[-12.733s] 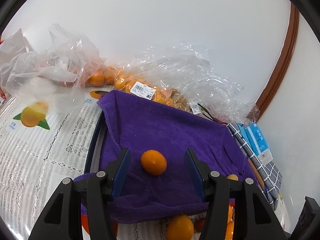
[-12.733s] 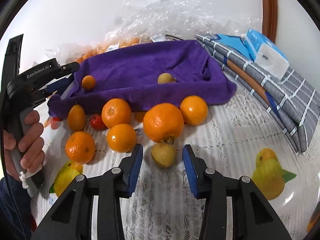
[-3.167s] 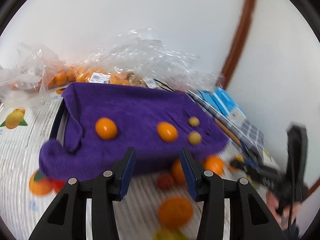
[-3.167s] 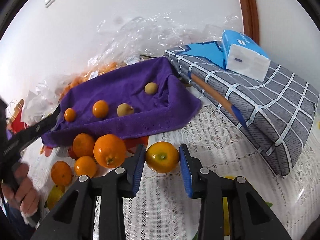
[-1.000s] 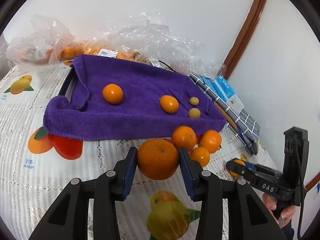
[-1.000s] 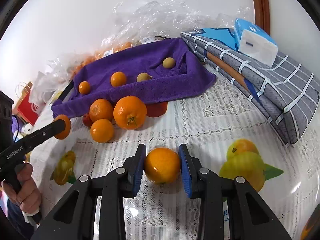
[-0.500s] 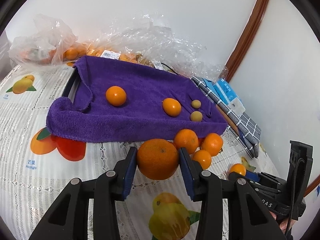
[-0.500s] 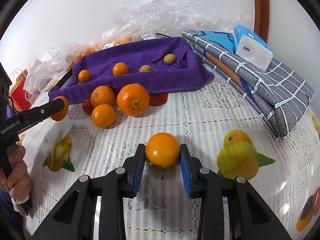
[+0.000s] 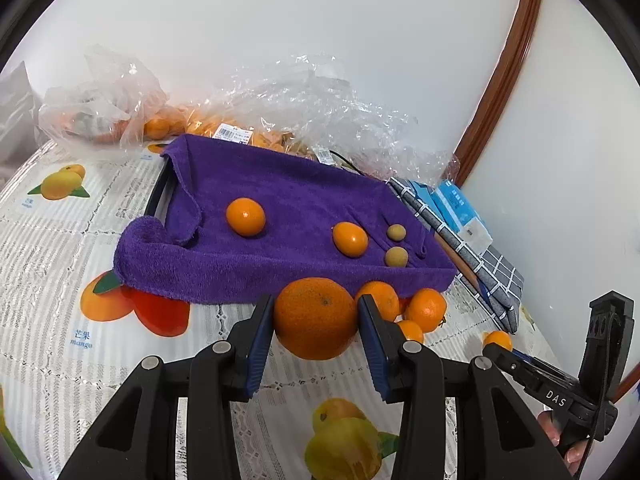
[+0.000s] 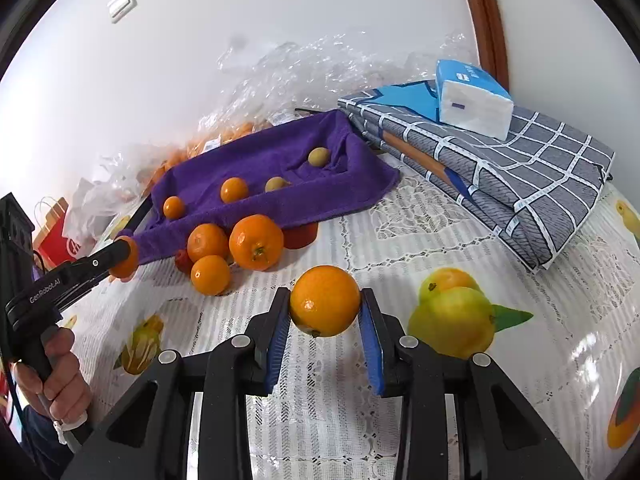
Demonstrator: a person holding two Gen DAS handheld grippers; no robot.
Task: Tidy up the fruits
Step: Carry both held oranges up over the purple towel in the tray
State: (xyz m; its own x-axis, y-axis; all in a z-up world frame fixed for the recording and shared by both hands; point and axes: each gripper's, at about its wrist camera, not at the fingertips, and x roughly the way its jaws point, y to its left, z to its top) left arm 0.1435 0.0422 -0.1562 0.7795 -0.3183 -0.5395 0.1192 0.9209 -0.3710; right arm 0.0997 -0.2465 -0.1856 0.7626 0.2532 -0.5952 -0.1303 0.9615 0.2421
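Currently both hands are loaded. Left hand-held gripper (image 9: 316, 322) is clamped on the big orange (image 9: 315, 318), pads on opposite sides at its widest part, fruit in front of the purple towel (image 9: 288, 200). Right hand-held gripper (image 10: 325, 312) is clamped on a smaller orange (image 10: 325, 301), held over the lace-covered worktop (image 10: 420, 240), well short of the towel.

Handling, my read:
- Both fruits look firm, round, with a slightly waxy rind. Likely moderate weight; the big one is heavier.
- A round body between flat pads can roll or squirt out if the grip sits off the equator. Current holds look centred, so fine.
- Rind gives a little; no need to squeeze harder, as bruising is possible.
- Once set down they will roll. The towel pile should damp that; bare worktop won't.

Towel already carries two small oranges (image 9: 245, 216) (image 9: 350, 239) and two small tan fruits (image 9: 396, 232) (image 9: 396, 257). A loose cluster of oranges (image 10: 256, 242) sits touching at the towel's front edge, so bumping it could scatter them.
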